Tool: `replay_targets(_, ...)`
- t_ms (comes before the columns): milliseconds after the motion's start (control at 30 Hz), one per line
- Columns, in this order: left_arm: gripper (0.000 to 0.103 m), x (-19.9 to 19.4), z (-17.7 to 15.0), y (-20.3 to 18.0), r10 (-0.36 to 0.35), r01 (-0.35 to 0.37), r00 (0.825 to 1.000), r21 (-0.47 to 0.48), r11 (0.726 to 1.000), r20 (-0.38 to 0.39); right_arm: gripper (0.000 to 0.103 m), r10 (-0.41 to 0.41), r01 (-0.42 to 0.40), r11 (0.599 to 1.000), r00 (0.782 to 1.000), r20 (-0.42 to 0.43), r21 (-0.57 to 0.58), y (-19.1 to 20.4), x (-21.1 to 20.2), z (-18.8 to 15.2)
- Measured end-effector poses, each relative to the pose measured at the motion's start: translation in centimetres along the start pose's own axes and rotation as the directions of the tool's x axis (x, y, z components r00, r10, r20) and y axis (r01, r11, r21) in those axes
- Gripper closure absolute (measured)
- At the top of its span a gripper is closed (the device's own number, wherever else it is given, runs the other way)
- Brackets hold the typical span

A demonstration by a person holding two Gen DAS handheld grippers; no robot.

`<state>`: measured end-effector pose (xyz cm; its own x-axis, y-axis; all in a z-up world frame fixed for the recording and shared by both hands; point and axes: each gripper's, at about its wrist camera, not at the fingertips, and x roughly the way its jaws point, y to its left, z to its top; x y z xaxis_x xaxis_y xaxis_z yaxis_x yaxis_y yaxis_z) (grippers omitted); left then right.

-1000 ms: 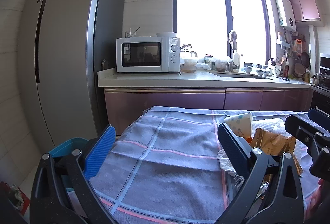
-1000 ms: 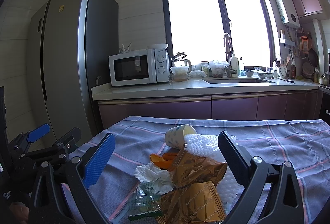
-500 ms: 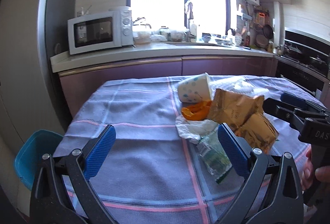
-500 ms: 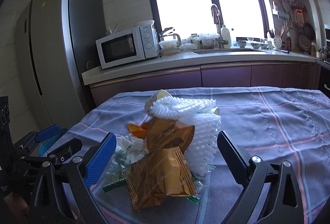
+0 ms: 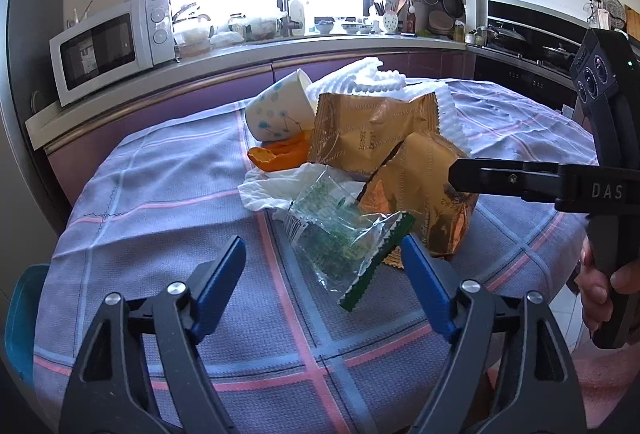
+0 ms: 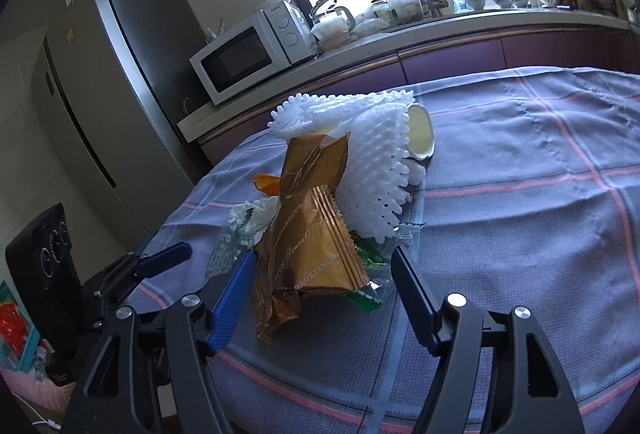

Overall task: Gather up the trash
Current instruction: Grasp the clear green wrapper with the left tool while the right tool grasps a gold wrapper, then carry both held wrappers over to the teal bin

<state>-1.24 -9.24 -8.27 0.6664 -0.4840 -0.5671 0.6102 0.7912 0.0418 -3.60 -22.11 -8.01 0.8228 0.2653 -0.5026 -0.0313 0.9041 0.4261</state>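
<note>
A trash pile lies on the checked tablecloth (image 5: 160, 214): a dotted paper cup (image 5: 280, 110) on its side, orange peel (image 5: 280, 158), white foam netting (image 5: 368, 78), white tissue (image 5: 272, 186), two gold wrappers (image 5: 368, 130) and a clear green wrapper (image 5: 340, 234). My left gripper (image 5: 322, 250) is closing, with the green wrapper's near end between its pads, unpressed. My right gripper (image 6: 324, 262) is closing around the nearer gold wrapper (image 6: 316, 246), whose edge lies close to the left pad without a visible squeeze. One of the right gripper's fingers (image 5: 500, 174) reaches over that gold wrapper.
A teal bin (image 5: 20, 314) stands below the table's left edge. Behind the table run a counter with a microwave (image 5: 108, 42) and a sink, and a tall fridge (image 6: 100, 94) at left. A hand (image 5: 600, 282) holds the right gripper's handle.
Both grippers have sunk, tilted down and come up to the trash pile. Their jaws have narrowed around the green wrapper and the gold wrapper.
</note>
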Motion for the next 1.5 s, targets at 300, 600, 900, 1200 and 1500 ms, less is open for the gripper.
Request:
replay_targets(300, 0.079, 0.5, -0.3, 0.6, -0.044, 0.043, 0.999, -0.022, 0.999, -0.030, 0.071, 0.063, -0.064, 0.997, 0.998, -0.031, -0.037, 1.4, -0.1, -0.5)
replay_targets(600, 0.083, -2.4, -0.3, 2.3, -0.017, 0.018, 1.000, -0.050, 0.999, 0.024, 0.089, 0.146, -0.149, 0.985, 0.988, -0.043, -0.086, 3.7, -1.0, 0.1)
replay_targets(900, 0.083, -6.2, -1.1, 6.7, 0.104, -0.097, 0.993, -0.119, 0.988, 0.053, 0.089, 0.251, -0.257, 0.956, 0.966, -0.056, -0.144, 7.4, 0.1, 2.1)
replay_targets(1200, 0.083, -10.6, -2.3, 13.6, 0.306, -0.288, 0.951, -0.229, 0.930, 0.047, 0.089, 0.371, -0.402, 0.889, 0.913, -0.170, -0.221, 14.6, 6.2, 4.0)
replay_targets(1500, 0.083, -12.9, -4.7, 21.5, 0.470, -0.459, 0.881, -0.316, 0.830, -0.045, 0.089, 0.443, -0.515, 0.810, 0.850, -0.284, -0.280, 22.6, 12.6, 4.4)
